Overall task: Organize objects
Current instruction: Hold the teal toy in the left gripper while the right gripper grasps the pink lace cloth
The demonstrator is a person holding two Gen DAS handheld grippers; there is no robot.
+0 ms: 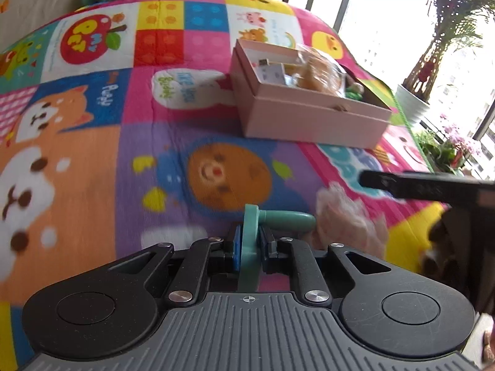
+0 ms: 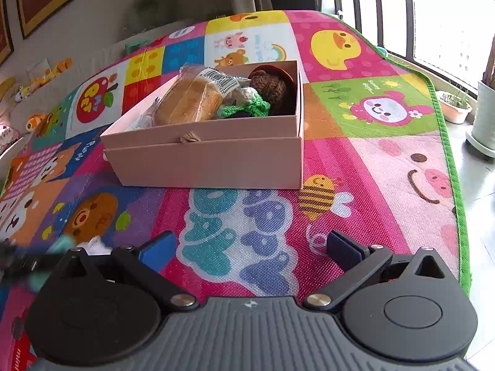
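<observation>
My left gripper (image 1: 249,244) is shut on a teal plastic toy (image 1: 278,218): its flat ring sits between the pads and a rounded peg sticks out to the right. It hangs low over the colourful play mat (image 1: 92,160). The open pink box (image 1: 309,117) lies further ahead to the right. It holds wrapped bread (image 2: 191,99), a brown knitted piece (image 2: 272,86) and a green knitted piece (image 2: 244,108). My right gripper (image 2: 250,247) is open and holds nothing, hovering over the mat in front of the box (image 2: 210,160). The left gripper (image 2: 24,262) shows blurred at that view's left edge.
A pale pink crumpled thing (image 1: 349,216) lies on the mat just right of the teal toy. The mat's green edge (image 2: 454,185) meets tiled floor (image 2: 482,201) on the right. Potted plants (image 1: 414,105) stand by the window. Soft toys (image 2: 46,71) line the wall at left.
</observation>
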